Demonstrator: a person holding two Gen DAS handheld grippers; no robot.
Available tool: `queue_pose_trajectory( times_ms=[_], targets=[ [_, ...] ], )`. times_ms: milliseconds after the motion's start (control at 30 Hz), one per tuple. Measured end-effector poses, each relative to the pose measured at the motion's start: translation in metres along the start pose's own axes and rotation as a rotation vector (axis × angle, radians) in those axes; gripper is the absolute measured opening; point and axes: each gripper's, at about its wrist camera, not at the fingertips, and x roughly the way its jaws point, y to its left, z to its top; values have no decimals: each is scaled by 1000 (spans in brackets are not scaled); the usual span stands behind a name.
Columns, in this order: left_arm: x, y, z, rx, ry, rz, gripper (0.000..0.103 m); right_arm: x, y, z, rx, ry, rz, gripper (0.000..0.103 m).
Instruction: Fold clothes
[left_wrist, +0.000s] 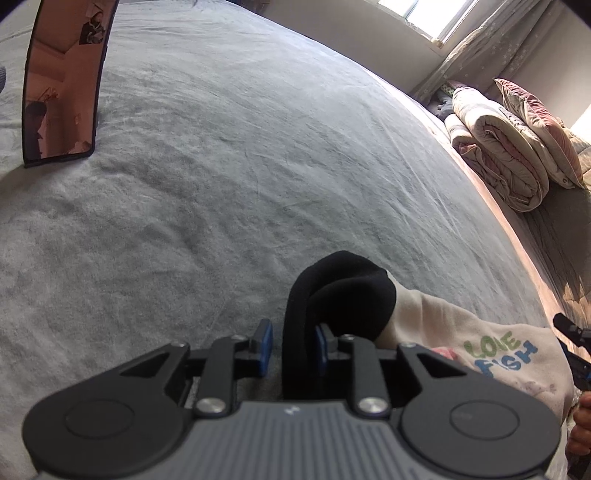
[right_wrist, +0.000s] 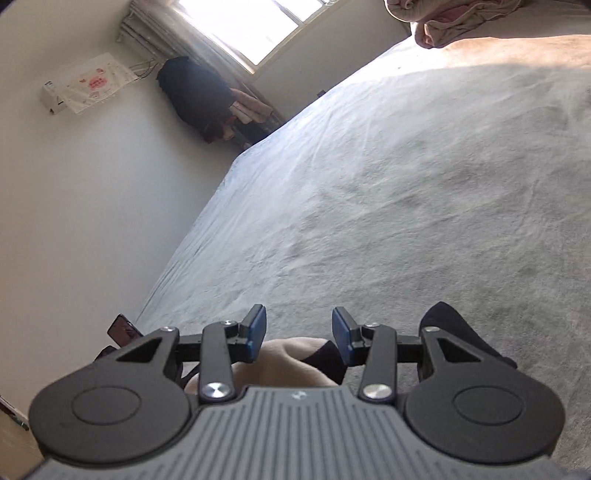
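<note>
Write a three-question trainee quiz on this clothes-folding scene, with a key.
1. Multiple choice: which words are printed on the cream garment? A) LOVE FISH B) GOOD DAY C) BLUE SEA
2. True or false: the right hand-held gripper is clamped on the folded quilt.
3. Short answer: what colour is the cuff that lies between the fingers of the left hand-held gripper?

Key: 1 A. 2 False: its jaws stand open, away from the quilt. 3 Black.
</note>
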Motion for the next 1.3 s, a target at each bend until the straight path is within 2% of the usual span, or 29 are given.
queue_pose_trajectory(
  times_ms=[67, 167, 233, 333, 467, 633, 700, 733, 767, 800, 900, 1067, 1167, 1300],
  targets=[
    [1, 3, 2, 3, -10, -26, 38, 6, -7, -3, -6, 28, -50, 45],
    [3, 5, 4, 6, -23, -60, 42, 15, -13, -8, -40, 80, -114, 45],
    [5, 6, 7, 5, -23, -93, 44, 21, -14, -12, -53, 115, -123, 45],
    [14, 4, 9, -5, 6, -121, 45, 28, -11, -17, -41, 152, -39, 45],
    [24, 4, 8, -32, 38, -108, 45, 38, -4, -25, -25, 203, 89, 47],
    [27, -7, 2, 25, 23, -59, 43, 52, 18, -44, -116, 253, 108, 54],
    [27, -13, -2, 61, 5, -32, 42, 54, 29, -51, -167, 232, 97, 54],
    [27, -15, -3, 73, -4, -22, 35, 54, 33, -53, -196, 222, 92, 52],
    [28, -17, -5, 79, -8, -20, 17, 55, 37, -54, -221, 213, 91, 40],
    [29, -18, -6, 77, -14, -23, 9, 55, 41, -55, -247, 203, 87, 35],
    [27, -32, -11, 122, -64, 32, 7, 49, 53, -59, -326, 158, 33, 27],
    [6, -61, -8, 224, -228, 70, 6, 31, 68, -60, -430, 62, -78, 19],
    [-10, -68, -4, 229, -302, 68, 6, 15, 78, -59, -482, -15, -153, 17],
    [-31, -73, 0, 206, -362, 58, 6, -12, 86, -58, -523, -116, -234, 16]
  ],
)
